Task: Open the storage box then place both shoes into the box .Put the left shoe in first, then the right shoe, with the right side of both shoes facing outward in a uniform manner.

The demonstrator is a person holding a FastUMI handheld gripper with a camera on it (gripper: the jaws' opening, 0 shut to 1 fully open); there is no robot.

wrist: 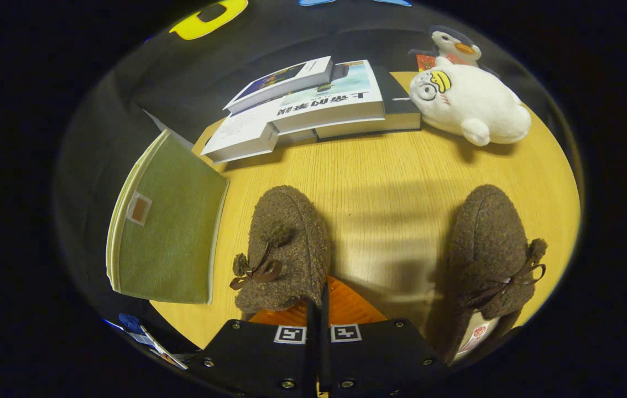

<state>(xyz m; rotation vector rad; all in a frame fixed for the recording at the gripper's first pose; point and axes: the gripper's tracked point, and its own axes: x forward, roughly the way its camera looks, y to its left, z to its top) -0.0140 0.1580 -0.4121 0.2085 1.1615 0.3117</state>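
- Wooden tabletop (391, 182) carries stacked books (313, 105) and a white plush toy (471, 102) far beyond the fingers.
- Gripper (318, 309): fingers pressed together, holding nothing.
- Green fabric storage box (172, 221) sits ahead to the left, its lid seemingly still closed.
- One brown fuzzy slipper (286, 249) lies just ahead, its mate (493, 254) to the right.
- Opening the box looks like the current step; next, spread the fingers and swing left to its lid.

You have two fuzzy brown shoes with dark bow laces lying toes away from you on the surface, the left shoe (286, 249) just ahead of the fingers, the right shoe (493, 260) well apart. The green fabric storage box (172, 221) sits beside the left shoe, its flap leaning up.
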